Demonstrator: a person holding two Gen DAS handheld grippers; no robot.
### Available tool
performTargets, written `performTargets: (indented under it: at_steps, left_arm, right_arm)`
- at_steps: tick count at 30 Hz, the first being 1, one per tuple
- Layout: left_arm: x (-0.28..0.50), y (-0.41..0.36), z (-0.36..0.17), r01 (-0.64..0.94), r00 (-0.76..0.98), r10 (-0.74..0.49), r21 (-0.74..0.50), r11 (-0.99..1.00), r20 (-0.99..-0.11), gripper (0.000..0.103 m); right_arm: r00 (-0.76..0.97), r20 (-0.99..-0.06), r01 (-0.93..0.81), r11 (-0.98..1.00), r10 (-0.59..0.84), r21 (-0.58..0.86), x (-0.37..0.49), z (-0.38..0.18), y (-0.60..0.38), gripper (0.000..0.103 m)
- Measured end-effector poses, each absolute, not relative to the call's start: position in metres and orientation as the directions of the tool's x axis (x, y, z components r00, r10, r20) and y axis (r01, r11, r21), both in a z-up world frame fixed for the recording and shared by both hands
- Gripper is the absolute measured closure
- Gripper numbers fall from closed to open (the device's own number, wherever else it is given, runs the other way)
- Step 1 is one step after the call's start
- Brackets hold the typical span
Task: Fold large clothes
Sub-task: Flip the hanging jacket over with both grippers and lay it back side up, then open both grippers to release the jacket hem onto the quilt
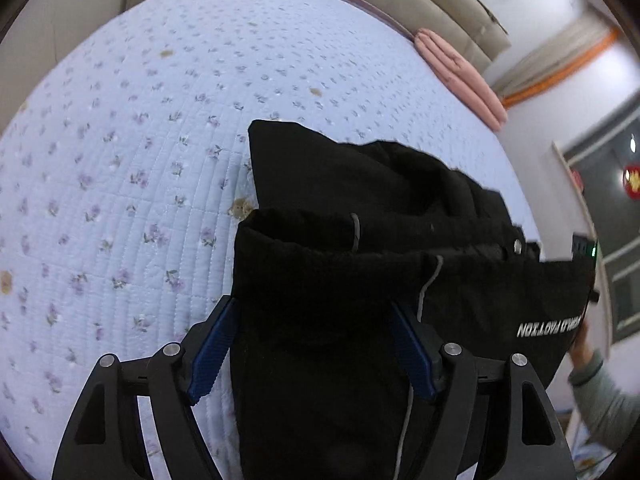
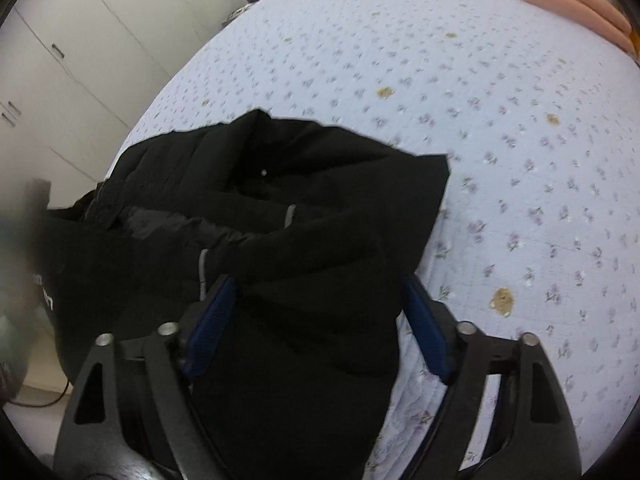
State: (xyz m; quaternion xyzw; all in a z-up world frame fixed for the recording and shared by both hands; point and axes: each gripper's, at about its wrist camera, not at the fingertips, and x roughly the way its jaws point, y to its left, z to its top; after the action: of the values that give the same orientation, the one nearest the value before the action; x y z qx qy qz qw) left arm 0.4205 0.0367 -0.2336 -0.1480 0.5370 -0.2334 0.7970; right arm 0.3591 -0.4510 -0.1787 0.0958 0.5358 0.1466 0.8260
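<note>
We spread both claws, left claw and right claw, wide around the black jacket, gripping nothing, seemingly to seat the bundle's folded edge on the bed.

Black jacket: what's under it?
The black jacket lies on a floral quilted bedspread, which shows on its open sides. Whatever sits beneath the jacket's folds is covered. Both tongs, left and right, straddle its near edge.

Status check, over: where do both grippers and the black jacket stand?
Left gripper open, straddling black jacket. Right gripper open, straddling it too. Jacket bunched on floral bedspread. Pink blanket far off, nothing blocking.
</note>
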Motion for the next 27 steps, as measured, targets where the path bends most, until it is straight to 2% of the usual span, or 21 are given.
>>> performTargets:
  at_steps: [1,2,3,5,7,11,13,16,19,23,27]
  left_arm:
    - [0.42,0.036,-0.233,0.204,0.325,-0.532,-0.492,0.846,-0.782,0.033]
    - [0.419,0.033,-0.231,0.208,0.324,-0.526,-0.483,0.85,-0.786,0.069]
    - [0.416,0.029,-0.228,0.216,0.319,-0.516,-0.469,0.857,-0.795,0.085]
    - [0.406,0.026,-0.214,0.217,0.371,-0.463,-0.41,0.886,-0.805,0.093]
    - [0.394,0.032,-0.188,0.197,0.43,-0.434,-0.387,0.901,-0.791,0.094]
    - [0.391,0.051,-0.128,0.172,0.514,-0.446,-0.421,0.891,-0.733,0.095]
    - [0.404,0.046,-0.097,0.2,0.551,-0.44,-0.4,0.895,-0.709,0.095]
    - [0.446,0.035,-0.068,0.219,0.593,-0.415,-0.358,0.908,-0.69,0.095]
    - [0.502,0.019,-0.084,0.182,0.573,-0.392,-0.355,0.917,-0.719,0.095]
    - [0.561,-0.007,-0.159,0.108,0.466,-0.29,-0.272,0.956,-0.836,0.095]
    - [0.583,-0.019,-0.238,0.066,0.316,-0.254,-0.246,0.967,-0.914,0.093]
  right_arm:
    - [0.385,-0.863,-0.146,0.945,0.328,0.294,0.356,-0.175,-0.447,0.078]
    - [0.403,-0.87,-0.148,0.959,0.283,0.243,0.349,-0.167,-0.442,0.091]
    - [0.418,-0.874,-0.146,0.968,0.248,0.204,0.345,-0.161,-0.439,0.093]
    - [0.445,-0.876,-0.131,0.981,0.186,0.142,0.335,-0.144,-0.436,0.095]
    - [0.481,-0.868,-0.099,0.991,0.122,0.084,0.325,-0.116,-0.436,0.096]
    - [0.562,-0.826,-0.054,0.999,0.039,0.01,0.326,-0.054,-0.442,0.096]
    - [0.608,-0.794,-0.043,0.997,-0.028,-0.067,0.343,-0.028,-0.437,0.096]
    - [0.639,-0.763,-0.015,0.991,-0.095,-0.136,0.38,-0.016,-0.434,0.096]
    - [0.585,-0.798,0.042,0.989,-0.142,-0.145,0.44,-0.048,-0.443,0.096]
    - [0.399,-0.906,0.118,0.988,-0.139,-0.1,0.499,-0.142,-0.458,0.094]
    - [0.249,-0.965,0.161,0.986,-0.084,-0.045,0.513,-0.225,-0.462,0.091]
